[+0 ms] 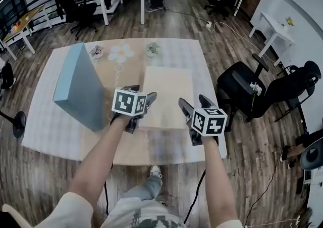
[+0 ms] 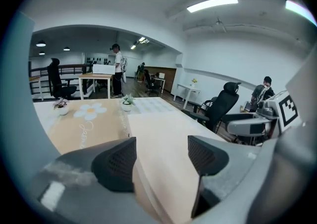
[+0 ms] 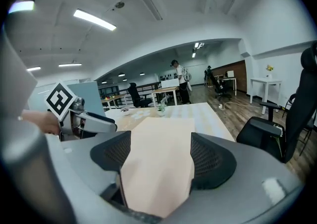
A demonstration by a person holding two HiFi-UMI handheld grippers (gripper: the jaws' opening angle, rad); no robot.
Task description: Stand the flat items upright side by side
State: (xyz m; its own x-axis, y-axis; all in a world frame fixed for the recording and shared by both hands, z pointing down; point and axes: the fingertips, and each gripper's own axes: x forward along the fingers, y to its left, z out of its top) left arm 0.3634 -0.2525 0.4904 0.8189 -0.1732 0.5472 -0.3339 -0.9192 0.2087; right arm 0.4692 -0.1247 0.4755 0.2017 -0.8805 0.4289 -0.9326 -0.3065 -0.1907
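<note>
A pale beige flat board (image 1: 166,96) lies flat on the table, right of centre. A blue flat box (image 1: 81,88) stands upright on its long edge at the table's left. My left gripper (image 1: 143,92) sits at the board's near left corner. In the left gripper view, it (image 2: 161,156) is open and the board (image 2: 163,139) passes between the pads with its left edge by the left pad. My right gripper (image 1: 194,102) is at the near right corner. It (image 3: 159,156) is open too, and the board (image 3: 161,158) fills the gap between its pads. The blue box (image 3: 89,94) shows behind the other gripper.
The table (image 1: 45,131) carries a white cloth and a beige runner with a daisy print (image 1: 121,53). Two small potted plants (image 1: 96,51) (image 1: 153,49) stand at its far edge. Black office chairs (image 1: 242,88) crowd the right side. A person (image 2: 118,69) stands far behind.
</note>
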